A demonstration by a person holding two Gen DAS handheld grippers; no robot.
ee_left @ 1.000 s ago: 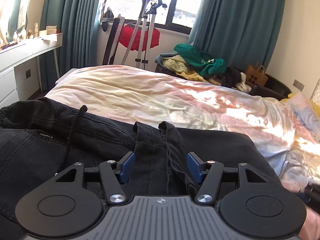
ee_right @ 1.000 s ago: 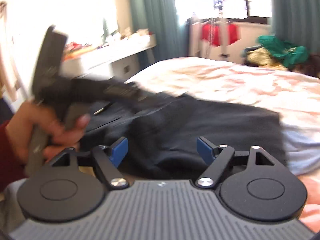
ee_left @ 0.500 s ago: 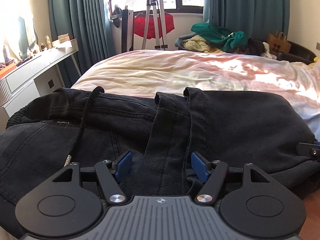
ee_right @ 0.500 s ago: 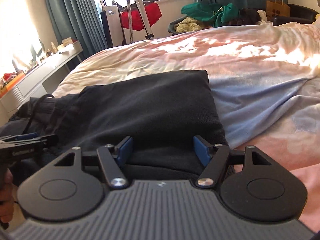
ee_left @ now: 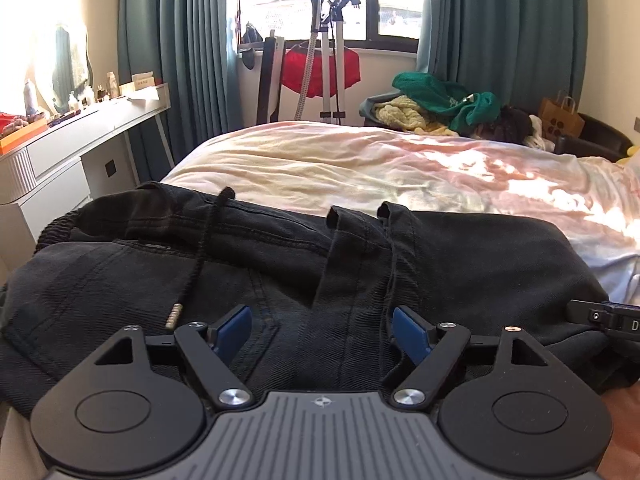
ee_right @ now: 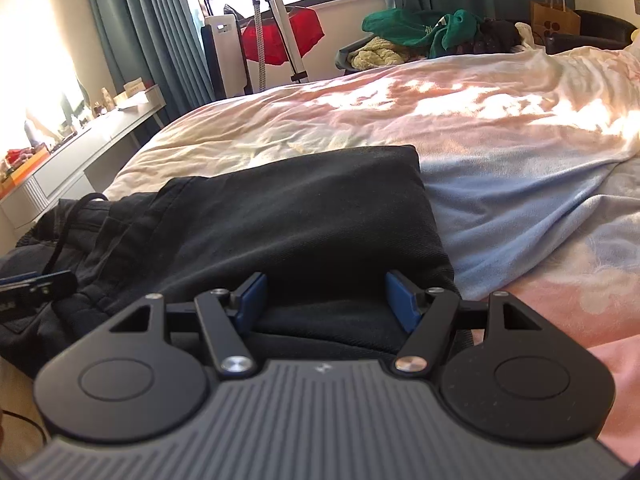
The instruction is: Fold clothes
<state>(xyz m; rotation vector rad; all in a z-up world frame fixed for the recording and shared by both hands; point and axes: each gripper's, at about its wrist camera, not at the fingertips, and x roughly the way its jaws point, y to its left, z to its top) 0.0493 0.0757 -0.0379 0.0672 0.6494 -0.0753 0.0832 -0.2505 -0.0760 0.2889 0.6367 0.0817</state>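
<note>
1. A pair of black trousers (ee_left: pixel 280 280) is seen lying folded on a bed (ee_left: pixel 400 168), along the near edge of its pale, pink and cream patterned cover.
2. In the left wrist view, the left gripper (ee_left: pixel 322 330) is held low over the trousers. Its blue-padded fingers (ee_left: pixel 234 328) are spread apart, with dark cloth lying between them, and nothing is grasped.
3. A black drawstring (ee_left: pixel 204 240) with a small metal tip is seen running down across the waistband, which is bunched at the left end of the garment.
4. Two leg ends of the trousers are seen folded over the middle of the pile, side by side, with their hems toward the far side of the bed.
5. In the right wrist view, the right gripper (ee_right: pixel 326 300) is held at the near edge of the folded trousers (ee_right: pixel 300 208), at their right end. Its fingers (ee_right: pixel 402 300) are also spread wide, released, with the folded edge of the cloth between them. Whether the pads touch the cloth cannot be told.
6. The tip of the left gripper is visible at the left edge of the right wrist view, resting on the dark cloth.
7. Beyond the bed, teal curtains (ee_left: pixel 180 60) are seen framing a bright window, and a white desk (ee_left: pixel 80 128) stands along the left wall.
8. A heap of green and yellow clothes (ee_left: pixel 436 104) is piled past the far right corner of the bed.
</note>
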